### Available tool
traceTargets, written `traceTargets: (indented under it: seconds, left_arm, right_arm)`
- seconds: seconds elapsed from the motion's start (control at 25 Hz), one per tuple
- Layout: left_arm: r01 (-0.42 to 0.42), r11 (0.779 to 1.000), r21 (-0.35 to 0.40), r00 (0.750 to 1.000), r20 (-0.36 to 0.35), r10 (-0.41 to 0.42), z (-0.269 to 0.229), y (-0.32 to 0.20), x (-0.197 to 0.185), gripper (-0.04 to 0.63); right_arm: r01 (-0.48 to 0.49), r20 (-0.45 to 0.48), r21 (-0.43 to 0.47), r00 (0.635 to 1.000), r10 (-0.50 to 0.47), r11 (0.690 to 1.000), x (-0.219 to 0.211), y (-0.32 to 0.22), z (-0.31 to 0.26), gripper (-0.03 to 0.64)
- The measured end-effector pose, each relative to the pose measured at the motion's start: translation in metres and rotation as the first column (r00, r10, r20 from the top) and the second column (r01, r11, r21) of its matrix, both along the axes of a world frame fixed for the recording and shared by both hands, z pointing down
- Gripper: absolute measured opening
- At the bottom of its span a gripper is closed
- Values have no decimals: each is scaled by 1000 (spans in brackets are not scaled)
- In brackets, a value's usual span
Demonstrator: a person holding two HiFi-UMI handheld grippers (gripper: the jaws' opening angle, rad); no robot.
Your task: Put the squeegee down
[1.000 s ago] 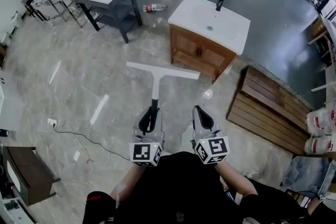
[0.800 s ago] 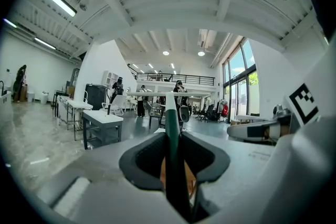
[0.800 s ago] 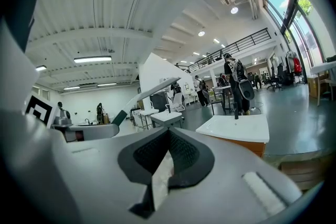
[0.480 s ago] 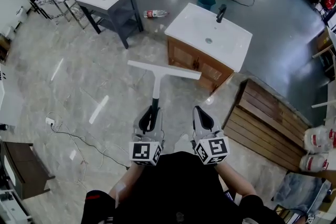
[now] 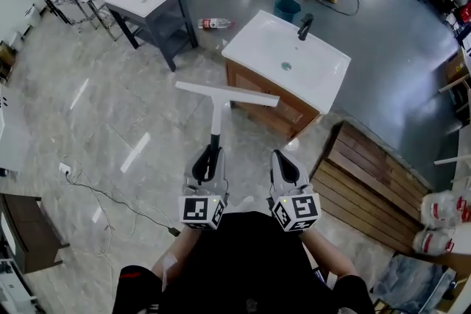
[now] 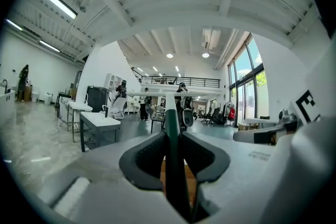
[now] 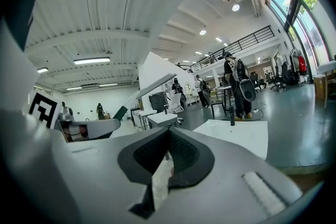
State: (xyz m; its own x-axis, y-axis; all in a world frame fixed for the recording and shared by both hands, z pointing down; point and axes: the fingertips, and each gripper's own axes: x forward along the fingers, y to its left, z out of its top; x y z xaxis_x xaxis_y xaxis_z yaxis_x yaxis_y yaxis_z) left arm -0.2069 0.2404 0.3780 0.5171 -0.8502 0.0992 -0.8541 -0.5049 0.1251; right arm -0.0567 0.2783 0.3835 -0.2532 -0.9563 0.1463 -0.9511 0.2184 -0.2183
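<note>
The squeegee (image 5: 216, 114) is in the left claw (image 5: 209, 160), just below the middle of the head view. The claw's two dark pads press on the green part of the handle, one on each side. So this claw is partly closed and holds on tight.

The handle sticks out away from the person, almost flat. The long white blade lies across its far end, in the middle of the frame, up in the air over the grey floor (image 5: 110, 121). The right claw (image 5: 287, 167) is just beside the left one, to its right. Its pads are together and it holds nothing.

Past the blade, toward the upper right, stands a white sink top (image 5: 324, 73) on a wooden cabinet (image 5: 294, 110).

I think the squeegee is being carried and is not put down yet. Next, the person needs to pick a spot and lower it until it rests there. Then the left claw has to open and let go.
</note>
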Motion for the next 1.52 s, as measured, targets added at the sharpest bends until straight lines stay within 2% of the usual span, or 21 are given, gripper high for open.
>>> traceTargets:
  seconds: [0.4,0.72,1.52]
  left_arm:
    - [-7,1000,-6,1000,5,7,1,-24,25,104]
    - [-50,999,1,999,0,50,7,-64,56,104]
    - [-120,991,-52,993,-2,120,16,-225,103,104]
  right_arm:
    - [-37,12,5,999,37,999,34,-18,-1,2]
    - [-98,-3,5,995,98,995,68,-45,5,2]
    - [-183,-7,-36,983,183,982,110,-179,7,2]
